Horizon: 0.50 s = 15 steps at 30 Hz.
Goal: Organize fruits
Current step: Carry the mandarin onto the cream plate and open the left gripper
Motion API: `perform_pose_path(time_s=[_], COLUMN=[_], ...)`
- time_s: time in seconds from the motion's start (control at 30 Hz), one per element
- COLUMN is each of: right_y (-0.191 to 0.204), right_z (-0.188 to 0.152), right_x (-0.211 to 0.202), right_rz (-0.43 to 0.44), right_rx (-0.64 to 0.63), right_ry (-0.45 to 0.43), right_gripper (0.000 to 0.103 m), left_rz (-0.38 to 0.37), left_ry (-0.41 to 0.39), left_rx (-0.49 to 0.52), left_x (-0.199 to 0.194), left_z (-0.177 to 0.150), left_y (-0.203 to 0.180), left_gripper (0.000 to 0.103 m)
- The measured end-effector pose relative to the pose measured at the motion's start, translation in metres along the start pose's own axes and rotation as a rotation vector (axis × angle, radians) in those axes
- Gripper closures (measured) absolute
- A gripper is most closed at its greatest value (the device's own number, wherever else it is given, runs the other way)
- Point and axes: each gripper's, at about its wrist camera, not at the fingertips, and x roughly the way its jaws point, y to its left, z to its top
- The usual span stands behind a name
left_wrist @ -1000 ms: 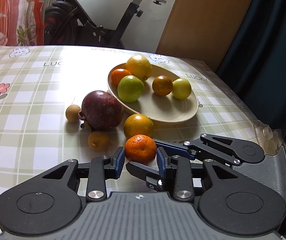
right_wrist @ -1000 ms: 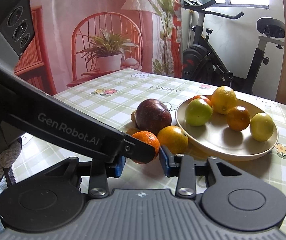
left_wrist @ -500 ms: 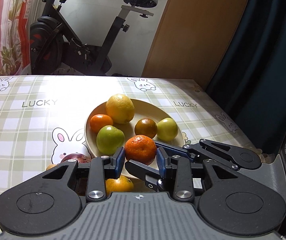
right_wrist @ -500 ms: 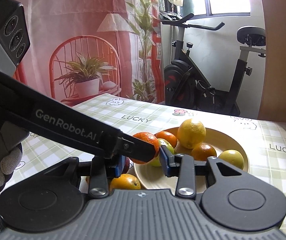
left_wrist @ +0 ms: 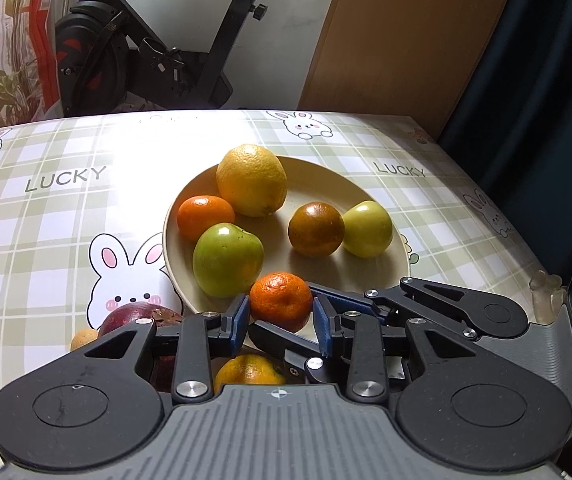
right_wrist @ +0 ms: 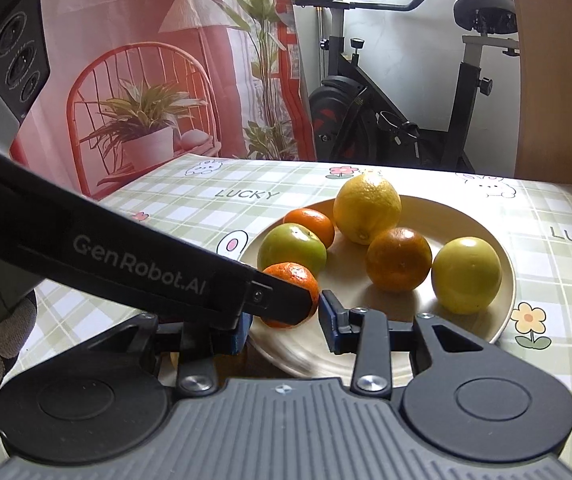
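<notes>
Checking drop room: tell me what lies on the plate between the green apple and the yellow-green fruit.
In the left wrist view, one dark orange sits between the green apple and the yellow-green fruit, touching the latter; plate otherwise bare there.

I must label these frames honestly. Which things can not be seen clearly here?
- Left wrist view: the dark red fruit and the orange on the table are half hidden behind the left gripper.
- Right wrist view: the tangerine is partly covered by the left gripper's finger.
- Right gripper: holds nothing.

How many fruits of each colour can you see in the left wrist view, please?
Orange fruits: 4, one in the left gripper
Green fruits: 2
Yellow fruit: 1
Purple fruit: 1
Tan fruit: 1
Total: 9
</notes>
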Motion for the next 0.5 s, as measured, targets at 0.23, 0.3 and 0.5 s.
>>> perform_pose_path(time_s=[0.23, 0.3, 0.5], right_y=[-0.004, -0.005, -0.012], right_z=[-0.002, -0.003, -0.005], right_x=[0.003, 0.004, 0.003], right_rz=[-0.004, -0.002, 0.001], right_rx=[0.024, 0.035, 0.081], right_ry=[0.009, 0.012, 0.012], right_gripper=[0.064, 0.064, 0.062], left_rz=[0.000, 0.001, 0.006], left_ry=[-0.003, -0.004, -0.010], left_rx=[0.002, -0.002, -0.010], left_x=[0.003, 0.004, 0.002], left_z=[-0.001, -0.002, -0.002], left_y=[0.000, 0.000, 0.001], left_gripper=[0.067, 0.067, 0.064])
